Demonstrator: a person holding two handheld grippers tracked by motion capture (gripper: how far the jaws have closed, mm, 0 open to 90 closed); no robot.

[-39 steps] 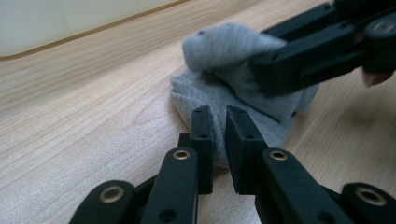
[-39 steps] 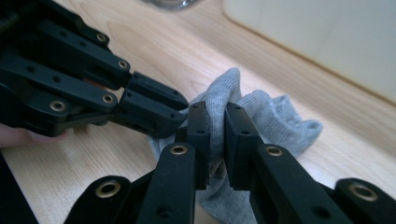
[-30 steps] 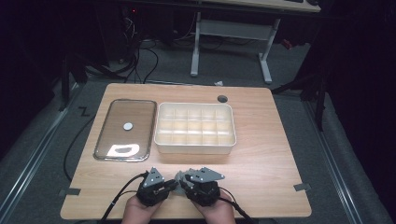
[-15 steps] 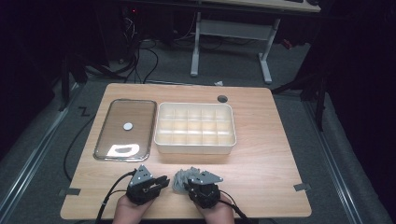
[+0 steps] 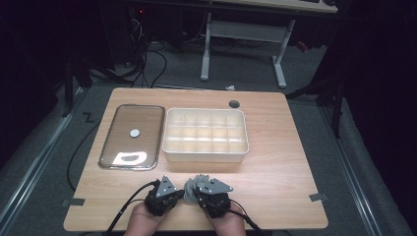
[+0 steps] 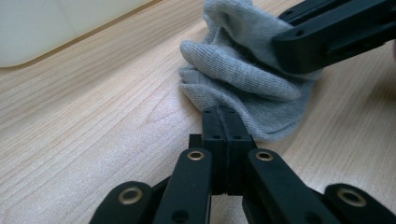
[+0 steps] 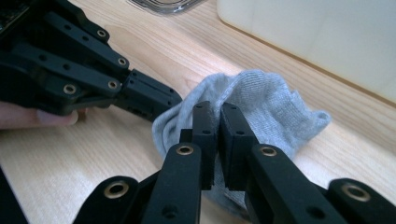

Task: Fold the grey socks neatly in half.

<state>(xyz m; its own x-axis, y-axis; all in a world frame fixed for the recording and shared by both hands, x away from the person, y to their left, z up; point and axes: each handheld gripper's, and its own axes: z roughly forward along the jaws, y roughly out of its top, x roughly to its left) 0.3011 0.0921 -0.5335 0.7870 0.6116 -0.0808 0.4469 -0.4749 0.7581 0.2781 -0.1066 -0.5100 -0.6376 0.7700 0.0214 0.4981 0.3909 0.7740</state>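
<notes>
A small grey sock point(image 6: 243, 70) lies bunched on the wooden table point(image 5: 275, 187) near its front edge, between the two hand-held grippers. My left gripper point(image 6: 226, 112) has just been closing. Its jaws stand together, pinching the sock's near edge. My right gripper point(image 7: 217, 109) has also just been closing, and its jaws are nearly together with the sock's point(image 7: 275, 107) fabric caught between them. In the high view the left gripper point(image 5: 180, 195) and right gripper point(image 5: 193, 191) point at each other over the sock point(image 5: 187, 189).
A white compartment tray point(image 5: 205, 153) stands in the middle of the table. To its left lies a clear rectangular lid point(image 5: 132, 147) with a small white disc point(image 5: 134, 132) on it. Behind the tray there is a round cable hole point(image 5: 234, 103).
The left gripper has edged back toward the right one after drifting slightly left. Both hands otherwise stay at the front edge by the sock.
</notes>
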